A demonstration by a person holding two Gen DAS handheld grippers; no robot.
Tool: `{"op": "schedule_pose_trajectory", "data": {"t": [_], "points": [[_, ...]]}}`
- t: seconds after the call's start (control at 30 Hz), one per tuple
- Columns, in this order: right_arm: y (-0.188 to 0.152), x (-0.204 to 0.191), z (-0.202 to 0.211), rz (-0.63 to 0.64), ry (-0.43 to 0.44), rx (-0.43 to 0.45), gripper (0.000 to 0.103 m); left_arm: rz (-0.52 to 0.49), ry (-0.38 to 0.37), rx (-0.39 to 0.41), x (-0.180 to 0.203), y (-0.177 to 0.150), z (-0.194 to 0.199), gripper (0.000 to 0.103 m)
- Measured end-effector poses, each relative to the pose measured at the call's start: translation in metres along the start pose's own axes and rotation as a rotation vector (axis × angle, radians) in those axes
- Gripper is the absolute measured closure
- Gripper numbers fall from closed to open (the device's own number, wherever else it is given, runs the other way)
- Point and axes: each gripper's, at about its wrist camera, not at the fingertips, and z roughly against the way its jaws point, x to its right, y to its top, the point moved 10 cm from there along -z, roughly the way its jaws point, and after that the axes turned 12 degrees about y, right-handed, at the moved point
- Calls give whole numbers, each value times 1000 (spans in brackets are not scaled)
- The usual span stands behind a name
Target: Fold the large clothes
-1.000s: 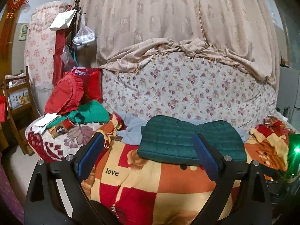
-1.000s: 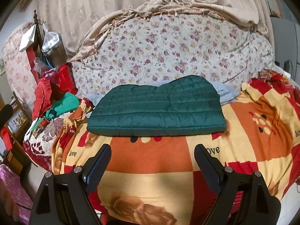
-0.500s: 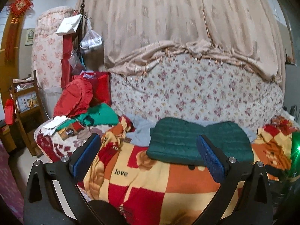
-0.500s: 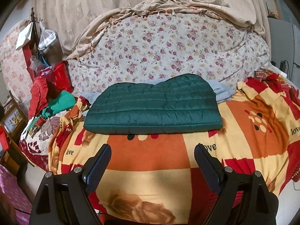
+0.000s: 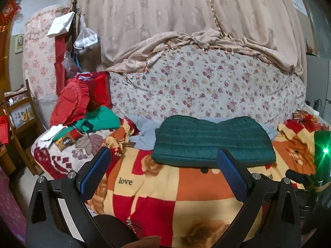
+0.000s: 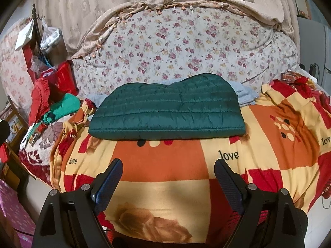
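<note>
A dark green quilted jacket (image 5: 213,142) (image 6: 167,115) lies folded into a flat, wide bundle on the orange, red and yellow checked blanket (image 5: 186,186) (image 6: 161,165). My left gripper (image 5: 163,152) hovers short of the jacket's near left edge, jaws wide open with nothing between the blue pads. My right gripper (image 6: 168,162) is held over the blanket, well in front of the jacket's near edge, also open and empty. Neither gripper touches the jacket.
Red and green clothes (image 5: 76,105) (image 6: 64,105) are piled at the left end of the bed. A pale blue garment (image 5: 144,132) lies behind the jacket, against a rolled floral quilt (image 5: 206,91). A wooden chair (image 5: 16,113) stands far left. A green light (image 5: 325,150) glows at right.
The left gripper's jaws have spread slightly wider and its view has shifted a little, so the jacket sits further right. The right gripper and the jacket have stayed put.
</note>
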Motion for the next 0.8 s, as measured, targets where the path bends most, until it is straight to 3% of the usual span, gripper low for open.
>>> {"op": "schedule_pose_trajectory", "data": {"t": [0.37, 0.8], "points": [[-8, 2, -7, 10, -23, -31, 15, -12, -37, -70, 11, -15, -12, 1], [-3, 7, 0, 26, -67, 6, 15, -4, -53, -132, 12, -26, -23, 1]]}}
